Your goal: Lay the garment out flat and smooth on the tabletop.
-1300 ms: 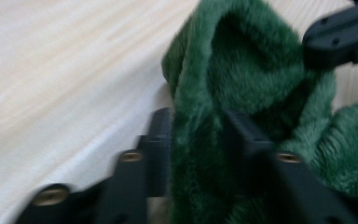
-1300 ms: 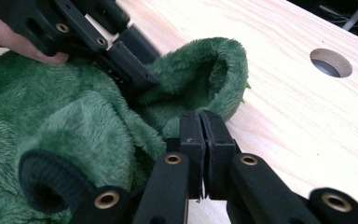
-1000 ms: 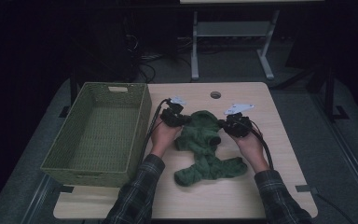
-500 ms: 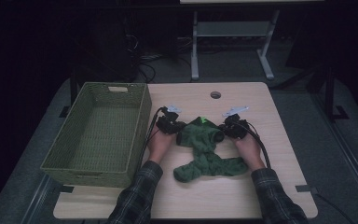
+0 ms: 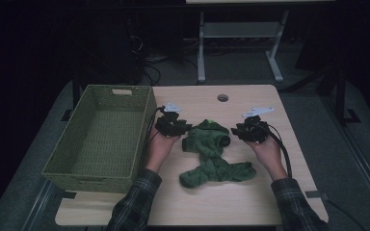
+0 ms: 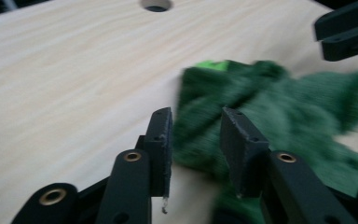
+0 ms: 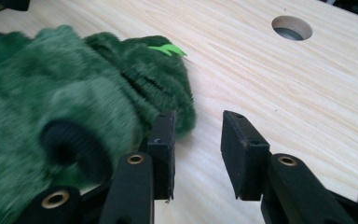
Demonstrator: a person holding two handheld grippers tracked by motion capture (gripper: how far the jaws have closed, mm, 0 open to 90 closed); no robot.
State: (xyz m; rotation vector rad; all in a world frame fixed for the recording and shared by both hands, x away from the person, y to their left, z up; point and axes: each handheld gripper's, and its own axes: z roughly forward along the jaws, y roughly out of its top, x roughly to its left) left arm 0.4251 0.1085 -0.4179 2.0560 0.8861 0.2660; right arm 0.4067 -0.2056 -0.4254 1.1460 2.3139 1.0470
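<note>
Both grippers have drawn outward from the green fleece garment (image 5: 212, 154) since the earlier pictures, their jaws having just been opening; the left gripper (image 5: 179, 129) stands spread with a fold of fleece loose between its pads, the right gripper (image 5: 239, 131) spread over bare wood just beside the cloth. Judging by this, the folded upper part was laid down and released at the centre of the table (image 5: 250, 202), the sleeves trailing toward lower centre; both hands lie low, palms up, jaws pointing inward, the woven basket (image 5: 72, 171) at left.
</note>
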